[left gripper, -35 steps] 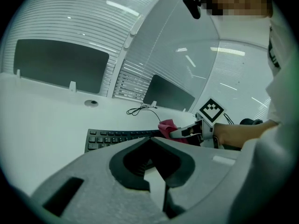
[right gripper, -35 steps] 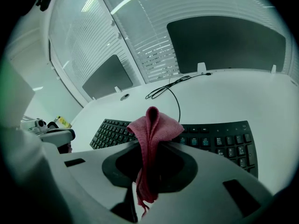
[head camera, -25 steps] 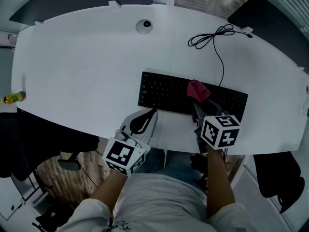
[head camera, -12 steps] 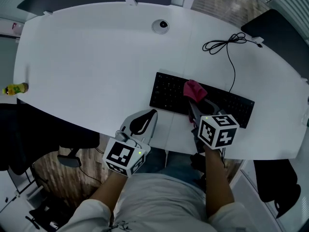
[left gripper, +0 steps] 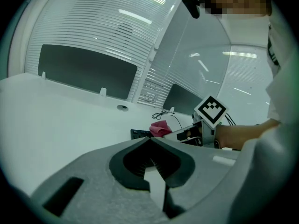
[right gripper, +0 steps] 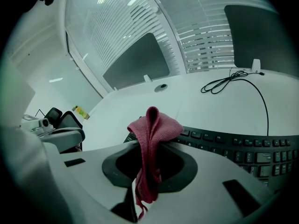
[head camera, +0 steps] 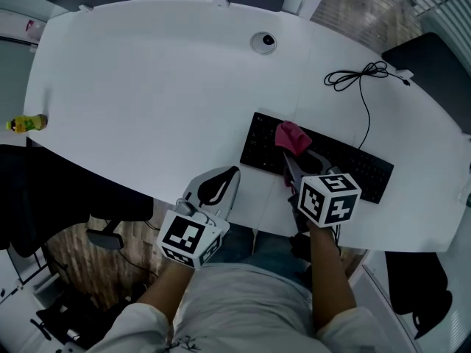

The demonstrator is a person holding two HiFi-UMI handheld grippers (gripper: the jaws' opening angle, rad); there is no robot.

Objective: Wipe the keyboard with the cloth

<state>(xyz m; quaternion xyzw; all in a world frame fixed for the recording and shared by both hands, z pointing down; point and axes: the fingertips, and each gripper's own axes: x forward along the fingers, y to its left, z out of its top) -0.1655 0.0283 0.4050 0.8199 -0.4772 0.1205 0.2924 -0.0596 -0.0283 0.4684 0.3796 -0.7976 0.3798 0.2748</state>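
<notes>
Right gripper and pink cloth hide the middle of the keyboard from my head camera. In my right gripper view it runs off-frame at 3 o'clock. Yellow bottle, 9 o'clock: label too small to read.

A: Your left claw and right claw are grey moulded shells, lined in black.
B: Each carries a white cube with black square markers. You wear a pale short-sleeved shirt.

No legible text anywhere. Keyboard key legends: too small to read. Left marker cube, right marker cube: black-and-white square patterns only. Yellow bottle label: blurred, unreadable.
</notes>
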